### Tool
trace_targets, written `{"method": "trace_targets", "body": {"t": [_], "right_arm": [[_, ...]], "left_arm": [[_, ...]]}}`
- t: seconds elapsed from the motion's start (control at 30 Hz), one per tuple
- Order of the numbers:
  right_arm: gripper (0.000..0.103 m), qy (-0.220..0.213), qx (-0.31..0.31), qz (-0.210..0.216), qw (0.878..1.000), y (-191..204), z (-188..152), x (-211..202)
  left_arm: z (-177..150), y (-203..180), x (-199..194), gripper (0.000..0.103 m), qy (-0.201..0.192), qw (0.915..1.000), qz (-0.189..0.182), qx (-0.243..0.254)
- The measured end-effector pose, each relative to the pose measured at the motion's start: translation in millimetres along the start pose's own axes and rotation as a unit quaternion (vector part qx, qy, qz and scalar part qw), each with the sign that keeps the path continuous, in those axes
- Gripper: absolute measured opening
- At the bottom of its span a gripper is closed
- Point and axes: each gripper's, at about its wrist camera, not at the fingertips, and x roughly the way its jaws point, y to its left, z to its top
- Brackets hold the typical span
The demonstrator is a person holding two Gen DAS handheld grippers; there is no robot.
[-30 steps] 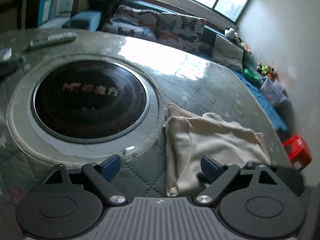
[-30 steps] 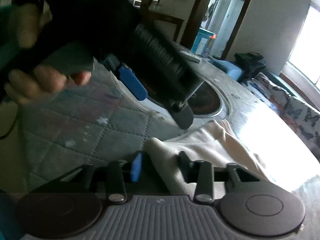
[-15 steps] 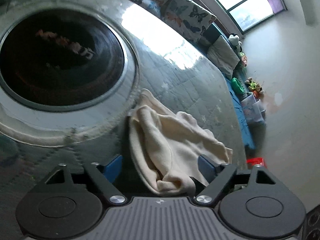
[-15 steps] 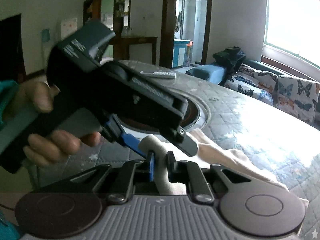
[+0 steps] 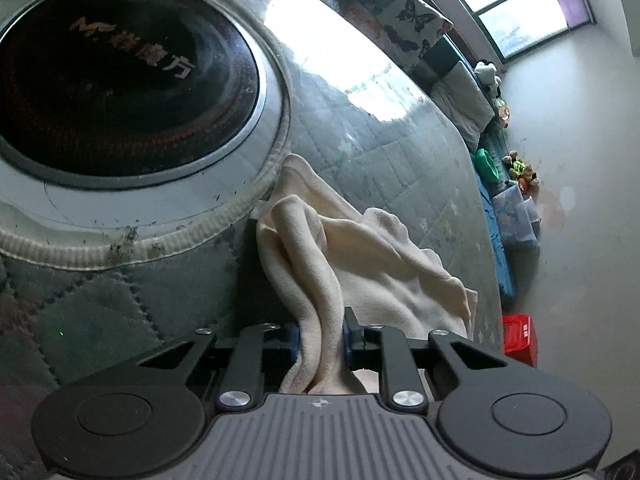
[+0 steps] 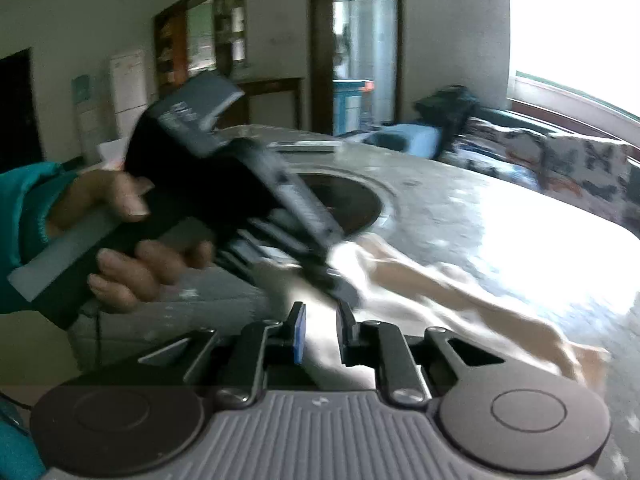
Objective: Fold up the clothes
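Observation:
A cream cloth (image 5: pixel 360 256) lies bunched on the quilted table cover, beside the round black cooktop. My left gripper (image 5: pixel 320 340) is shut on a near fold of the cloth and lifts it. In the right wrist view the cloth (image 6: pixel 440 280) stretches away to the right, blurred. My right gripper (image 6: pixel 322 332) is shut on the cloth's near edge, which shows bright between the fingers. The left gripper (image 6: pixel 320 276) also shows there, held by a hand in a teal sleeve, right in front of the right gripper.
A round black cooktop (image 5: pixel 116 76) with a white ring is set into the table (image 5: pixel 380 152). A butterfly-print sofa (image 5: pixel 400 20) and a window lie beyond. A red crate (image 5: pixel 518 338) stands on the floor at right. A remote (image 6: pixel 304 145) lies on the far side.
My left gripper has closed on the cloth fold and raised it. My right gripper stays shut on the cloth and has risen; the view tilted up and the cloth is pulled longer.

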Motion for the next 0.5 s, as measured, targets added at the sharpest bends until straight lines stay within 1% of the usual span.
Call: {"method": "trace_targets", "body": {"t": [0.07, 0.13, 0.2, 0.27, 0.3, 0.37, 0.5], "right_arm": [[0.021, -0.001, 0.020, -0.023, 1.000, -17.0, -5.1, -7.5], [0.022, -0.001, 0.046, -0.052, 0.998, -38.9, -11.5, -15.9], [0.027, 0.001, 0.070, -0.083, 0.994, -59.1, -18.8, -24.6], [0.028, 0.004, 0.098, -0.107, 0.989, -79.6, -25.5, -29.6], [0.029, 0.005, 0.113, -0.116, 0.987, -90.5, -28.6, -30.8], [0.034, 0.004, 0.148, -0.143, 0.979, -115.2, -37.3, -31.7], [0.035, 0.002, 0.211, -0.162, 0.964, -151.4, -51.5, -26.4]], "left_arm": [[-1.9, -2.2, -0.3, 0.021, -0.003, 0.9999, 0.005, 0.011], [-3.3, -3.9, -0.9, 0.021, -0.005, 0.9997, 0.009, 0.020], [-4.0, -4.4, -0.7, 0.021, -0.007, 0.9996, 0.011, 0.024], [-4.6, -4.8, -0.7, 0.022, -0.008, 0.9996, 0.012, 0.026], [-4.6, -4.9, -0.1, 0.022, -0.008, 0.9996, 0.013, 0.026], [-4.2, -4.6, -0.4, 0.022, -0.007, 0.9996, 0.014, 0.025], [-4.0, -6.5, 1.0, 0.022, -0.007, 0.9994, 0.017, 0.030]]}}
